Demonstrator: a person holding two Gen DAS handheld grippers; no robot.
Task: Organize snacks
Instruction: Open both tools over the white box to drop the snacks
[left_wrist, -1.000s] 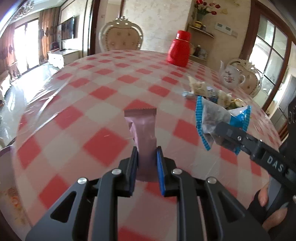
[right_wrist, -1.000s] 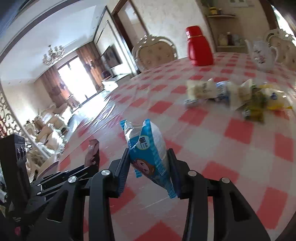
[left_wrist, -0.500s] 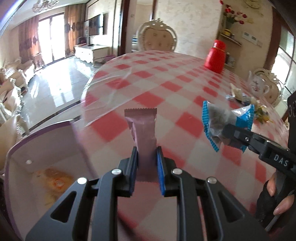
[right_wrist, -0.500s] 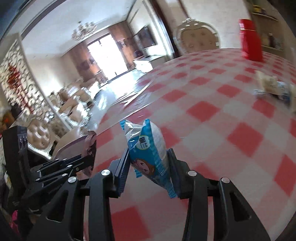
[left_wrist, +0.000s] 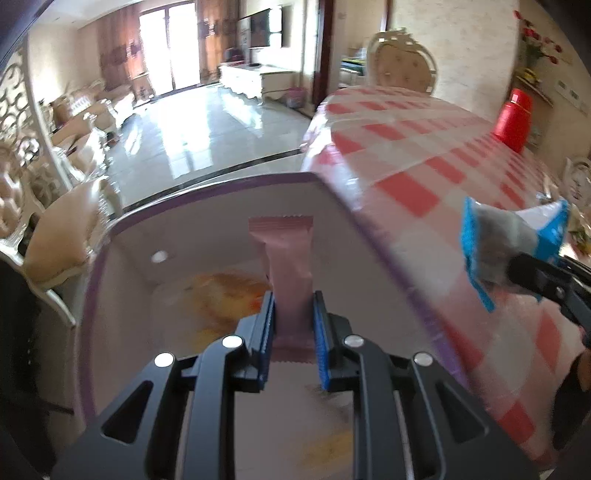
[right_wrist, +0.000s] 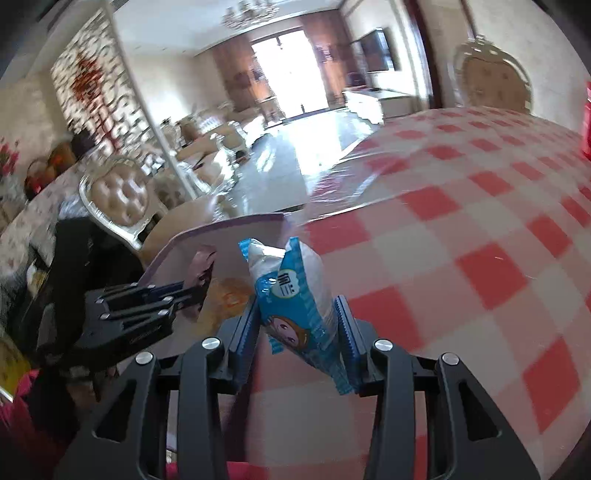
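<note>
My left gripper (left_wrist: 292, 308) is shut on a pink snack bar (left_wrist: 286, 254) that stands upright between its pads, held over the open white bin with a purple rim (left_wrist: 207, 192). An orange packet (left_wrist: 225, 291) lies on the bin's floor. My right gripper (right_wrist: 300, 314) is shut on a blue and white snack packet (right_wrist: 295, 295), held over the table's edge just right of the bin (right_wrist: 221, 229). In the left wrist view that blue packet (left_wrist: 506, 240) shows at the right, above the tablecloth. The left gripper (right_wrist: 201, 288) with the pink bar (right_wrist: 201, 264) shows at the left of the right wrist view.
The round table with a red and white checked cloth (right_wrist: 461, 221) fills the right side. A red thermos (left_wrist: 515, 118) stands at its far side. Cream chairs (left_wrist: 404, 62) stand behind the table and a padded chair (right_wrist: 118, 197) stands beside the bin. Shiny floor lies beyond.
Both grippers swung left from over the table to the bin at its edge, each keeping its snack. The snack pile on the table has left both views.
</note>
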